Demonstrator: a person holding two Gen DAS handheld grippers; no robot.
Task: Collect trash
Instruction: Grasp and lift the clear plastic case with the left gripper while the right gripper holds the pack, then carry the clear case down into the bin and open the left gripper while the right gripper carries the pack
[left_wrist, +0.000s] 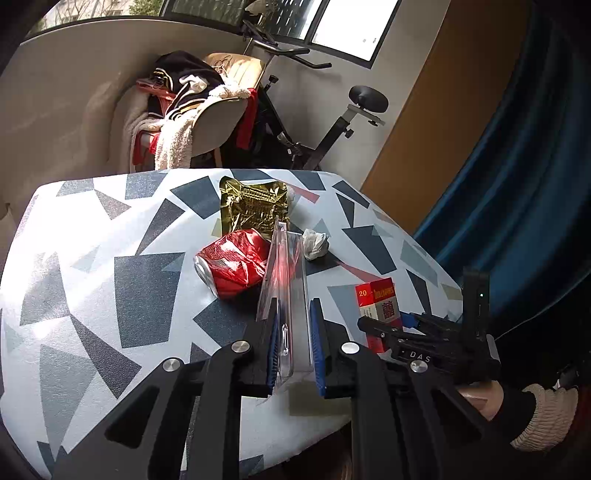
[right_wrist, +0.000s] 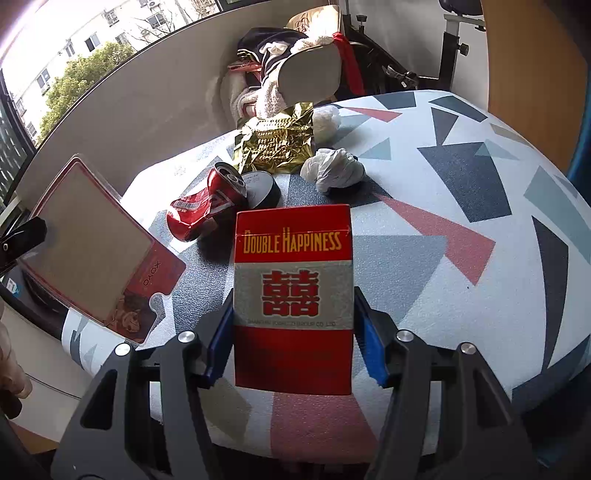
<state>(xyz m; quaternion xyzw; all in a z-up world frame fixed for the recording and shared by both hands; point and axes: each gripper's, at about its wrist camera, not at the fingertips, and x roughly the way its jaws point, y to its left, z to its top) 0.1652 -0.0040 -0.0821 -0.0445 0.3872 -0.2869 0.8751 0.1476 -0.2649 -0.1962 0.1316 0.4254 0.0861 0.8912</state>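
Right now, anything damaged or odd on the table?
The red can is crushed and lies on its side beside the gold wrapper. Two wadded white tissues lie nearby. Nothing spilled.

A lived-in room at home

Past my bench (left_wrist: 110, 236) I see a chair (left_wrist: 218, 118) heaped with clothes and towels (left_wrist: 173, 107), an exercise bike (left_wrist: 325, 122), a blue curtain (left_wrist: 517, 177), and windows (right_wrist: 74, 62) facing apartment blocks and trees.
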